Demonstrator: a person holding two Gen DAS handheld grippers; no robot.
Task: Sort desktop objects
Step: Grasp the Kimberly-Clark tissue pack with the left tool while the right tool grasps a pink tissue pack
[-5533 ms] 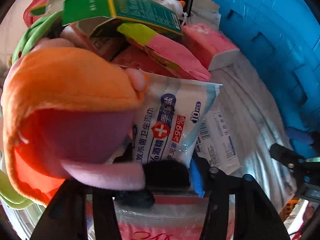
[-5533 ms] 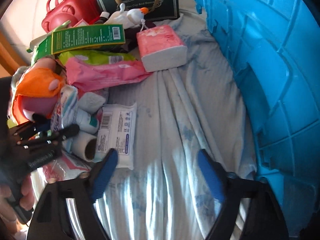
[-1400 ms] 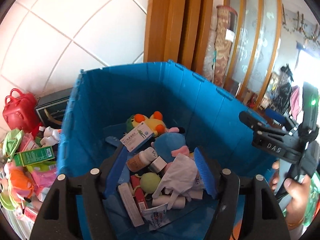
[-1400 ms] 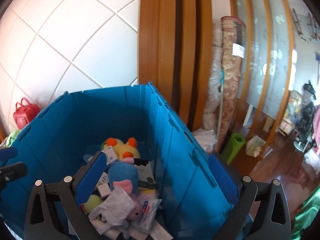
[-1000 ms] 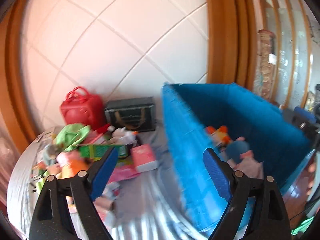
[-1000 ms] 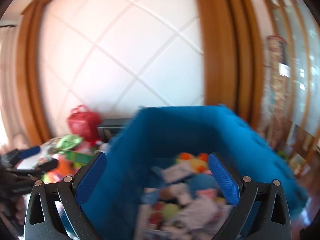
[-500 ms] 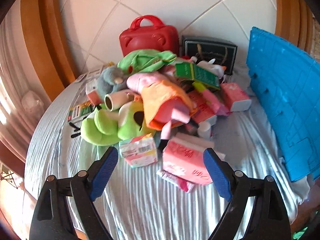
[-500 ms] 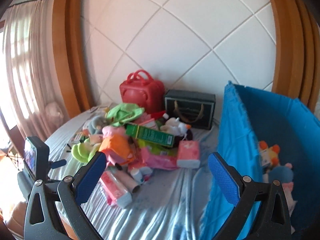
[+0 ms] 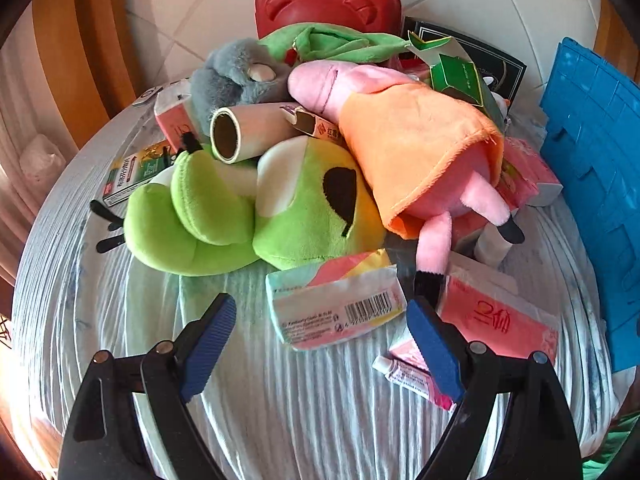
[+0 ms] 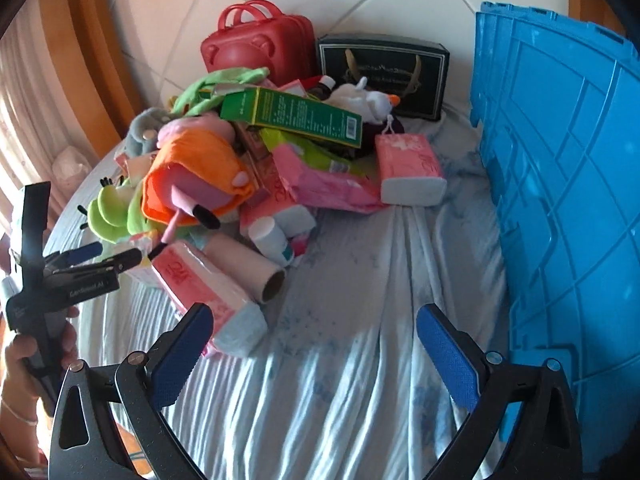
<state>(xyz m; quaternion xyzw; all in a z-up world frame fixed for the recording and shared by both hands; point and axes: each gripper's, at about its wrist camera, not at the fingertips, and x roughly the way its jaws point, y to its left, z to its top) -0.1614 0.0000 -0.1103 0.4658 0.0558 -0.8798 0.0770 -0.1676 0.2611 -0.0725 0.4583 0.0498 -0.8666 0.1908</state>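
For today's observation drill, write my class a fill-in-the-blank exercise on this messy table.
1. The pig plush wears an ____ dress.
2. The case behind the pile is ____.
3. Both claws, left and right, are ____.
4. The crate is ____.

Missing words: orange; red; open; blue

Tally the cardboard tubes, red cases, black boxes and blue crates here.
Cardboard tubes: 2
Red case: 1
Black box: 1
Blue crate: 1
Total: 5
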